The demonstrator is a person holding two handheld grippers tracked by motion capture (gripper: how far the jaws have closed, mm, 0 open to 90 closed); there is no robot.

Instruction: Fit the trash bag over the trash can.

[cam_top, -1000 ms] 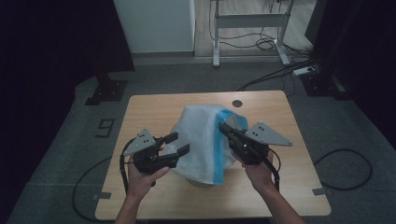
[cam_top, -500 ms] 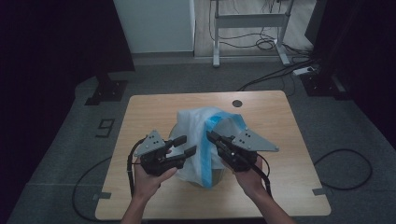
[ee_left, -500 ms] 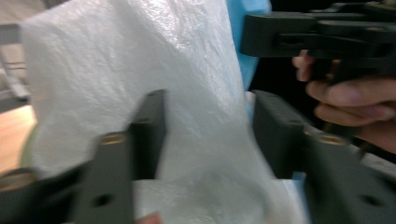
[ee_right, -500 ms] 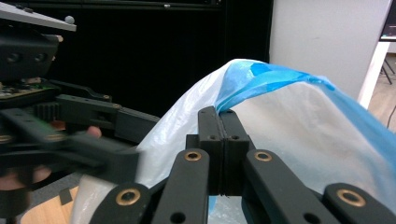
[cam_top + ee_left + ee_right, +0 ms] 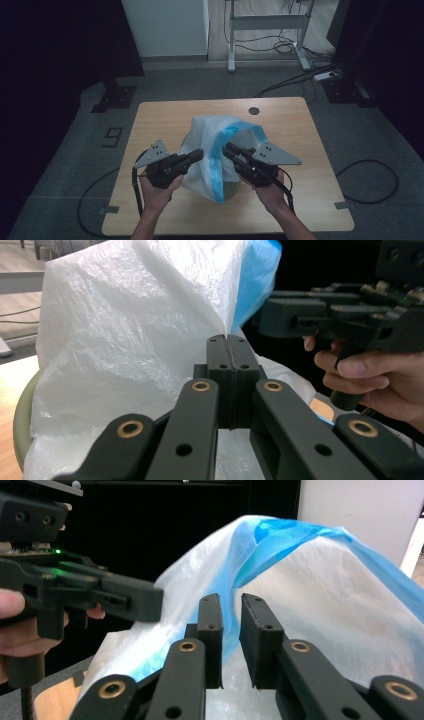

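Since a second ago both grippers have drawn in toward the bag from either side, the right one travelling farther, and the plastic now stands bunched taller between them; I judge we are gathering the mouth of the bag over the bin, still mid-way, not yet seated or tied. The table carries the bag near its middle, draped over a greenish round bin whose rim peeks out low at the left of the left gripper view. My left gripper sits on the bag's left flank, hand under it, nose pointing right and slightly far. Its jaws are pressed together with a thin fold of white plastic pinched between the pads, seen plainly in the left gripper view. A blue band runs down the bag's near face between the two tools. My right gripper comes in from the right, nose pointing left and far, hand low behind it. Its jaws stand a little apart in the right gripper view, with the blue-edged film just beyond the gap; I cannot tell that it touches either pad. Next move, as I judge it: close on that blue edge.
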